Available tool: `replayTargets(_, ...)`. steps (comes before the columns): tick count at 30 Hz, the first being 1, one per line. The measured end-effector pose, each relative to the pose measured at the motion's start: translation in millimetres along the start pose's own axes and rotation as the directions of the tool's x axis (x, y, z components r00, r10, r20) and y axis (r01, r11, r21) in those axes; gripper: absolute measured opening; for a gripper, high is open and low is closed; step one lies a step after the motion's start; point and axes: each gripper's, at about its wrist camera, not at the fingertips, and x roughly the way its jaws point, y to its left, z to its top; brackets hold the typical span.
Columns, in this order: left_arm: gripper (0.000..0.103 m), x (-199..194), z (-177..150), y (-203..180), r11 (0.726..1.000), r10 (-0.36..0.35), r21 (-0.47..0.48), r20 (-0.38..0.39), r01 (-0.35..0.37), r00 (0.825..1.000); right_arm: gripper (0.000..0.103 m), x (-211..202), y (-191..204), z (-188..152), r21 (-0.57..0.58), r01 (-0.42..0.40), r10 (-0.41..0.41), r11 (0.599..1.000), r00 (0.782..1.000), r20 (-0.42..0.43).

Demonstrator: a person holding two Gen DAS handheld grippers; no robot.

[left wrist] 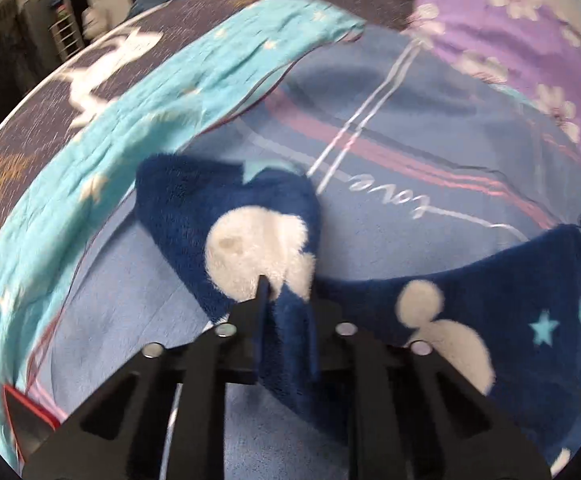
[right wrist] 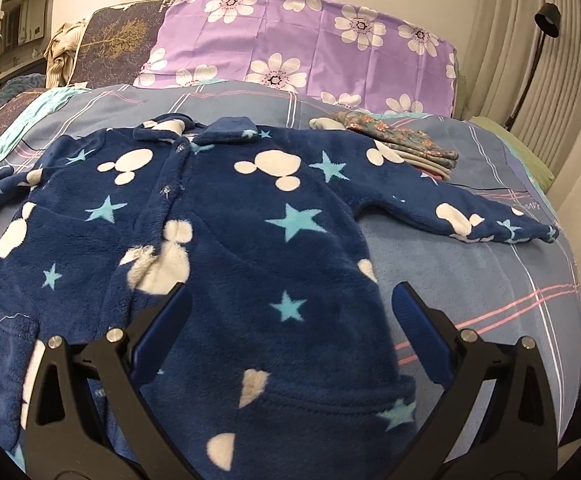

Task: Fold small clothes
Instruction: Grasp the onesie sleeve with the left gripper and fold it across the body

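A navy fleece jacket with white mouse heads and light blue stars lies spread, front up, on the blue checked bedsheet. My right gripper hangs open just above the jacket's lower right part, with fabric below the gap and nothing pinched. In the left wrist view, the jacket's left sleeve is bunched and folded over, and my left gripper is shut on its fleece near the cuff. The jacket's body stretches off to the right. The right sleeve lies flat, pointing right.
A purple floral pillow lies at the head of the bed. A small stack of folded floral clothes sits beyond the right shoulder. A turquoise star blanket runs along the bed's left side. A black lamp stands at the right wall.
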Motion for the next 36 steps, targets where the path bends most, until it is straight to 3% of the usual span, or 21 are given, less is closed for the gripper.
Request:
replayTargets(2,0.004,-17.8,0.4,-4.6,0.996,-0.085,0.023,0.050,0.084,0.995,0.101,1.4,-1.1,2.0,-0.017,-0.008,0.008,1.000,1.000,0.004)
replayTargets(4,0.003,-49.9,2.2,-10.9,0.977,-0.214,0.041,0.136,0.210,0.967,0.101,2.3,-1.7,5.7,-0.030,-0.011,0.011,1.000,1.000,0.010)
replayTargets(5,0.003,-66.3,3.7,-17.3,0.962,-0.273,0.061,0.176,0.266,0.946,0.101,1.6,-2.2,7.4,-0.033,-0.009,0.009,0.999,1.000,0.017)
replayTargets(7,0.003,-108.7,5.6,-44.5,0.915,-0.401,0.153,0.261,0.373,0.878,0.101,-1.1,-4.2,12.1,-0.029,-0.009,0.010,1.000,0.999,0.032)
replayTargets(9,0.003,-143.4,3.9,-78.3,0.867,-0.490,0.263,0.299,0.423,0.819,0.101,-7.7,-7.6,16.4,-0.021,-0.005,0.006,1.000,0.998,0.062)
replayTargets(10,0.006,-158.4,1.4,-96.7,0.854,-0.505,0.313,0.309,0.416,0.806,0.101,-10.2,-9.7,16.6,-0.016,-0.005,0.006,1.000,0.997,0.071)
replayTargets(11,0.008,-166.5,-0.6,-112.2,0.857,-0.490,0.347,0.316,0.382,0.812,0.101,-12.1,-11.3,16.6,-0.012,-0.004,0.005,1.000,0.997,0.077)
replayTargets(12,0.012,-169.4,-1.8,-128.5,0.872,-0.442,0.372,0.320,0.318,0.838,0.101,-14.4,-14.1,14.7,-0.005,-0.008,0.008,1.000,0.997,0.080)
replayTargets(13,0.030,-165.0,-1.5,-138.7,0.897,-0.365,0.377,0.330,0.233,0.871,0.101,-15.5,-16.7,12.5,-0.002,-0.009,0.009,1.000,0.997,0.080)
replayTargets(14,0.044,-151.7,-0.9,-144.8,0.927,-0.229,0.362,0.357,0.092,0.906,0.101,-15.8,-19.6,9.2,0.002,-0.010,0.010,1.000,0.997,0.076)
replayTargets(15,0.048,-140.0,-0.2,-145.3,0.939,-0.127,0.344,0.374,-0.010,0.919,0.101,-15.2,-23.4,4.9,0.006,-0.008,0.008,1.000,0.998,0.068)
replayTargets(17,0.057,-103.8,5.1,-133.2,0.940,0.049,0.298,0.361,-0.165,0.931,0.101,-11.3,-30.4,-1.3,0.012,0.006,-0.006,1.000,0.999,0.049)
replayTargets(20,0.062,-35.0,15.2,-91.4,0.944,0.219,0.210,0.181,-0.255,0.959,0.101,-1.4,-42.9,-6.5,0.046,0.015,-0.015,0.999,1.000,-0.001)
replayTargets(22,0.062,7.0,10.7,-63.0,0.937,0.295,0.180,0.054,-0.300,0.954,0.101,3.0,-50.2,-5.6,0.077,0.008,-0.007,0.997,1.000,-0.019)
replayTargets(24,0.061,31.2,3.5,-44.0,0.926,0.341,0.175,-0.010,-0.334,0.940,0.101,5.0,-52.9,-4.4,0.093,0.006,-0.004,0.996,1.000,-0.021)
replayTargets(28,0.014,25.7,1.6,-21.0,0.967,0.238,0.095,-0.026,-0.235,0.971,0.101,6.2,-48.6,0.2,0.079,0.000,0.001,0.997,1.000,-0.007)
replayTargets(29,0.013,16.9,3.8,-24.2,0.970,0.221,0.102,-0.004,-0.219,0.975,0.101,6.7,-48.1,0.9,0.071,0.000,0.000,0.997,1.000,-0.003)
replayTargets(31,0.013,-18.1,12.1,-36.8,0.991,0.083,0.101,0.092,-0.092,0.992,0.101,9.2,-44.6,5.0,0.053,0.000,-0.001,0.999,1.000,0.006)
replayTargets(32,0.013,-32.0,15.0,-43.1,0.994,0.022,0.102,0.129,-0.035,0.991,0.101,10.2,-43.1,7.3,0.051,-0.002,0.001,0.999,1.000,0.006)
replayTargets(34,0.013,-77.6,23.5,-71.3,0.982,-0.155,0.139,0.229,0.125,0.961,0.101,10.6,-41.2,13.2,0.052,-0.011,0.010,0.999,1.000,0.011)
replayTargets(36,0.014,-128.1,17.9,-107.5,0.934,-0.339,0.220,0.301,0.282,0.891,0.101,8.2,-39.7,20.2,0.058,-0.034,0.033,0.998,0.999,0.025)
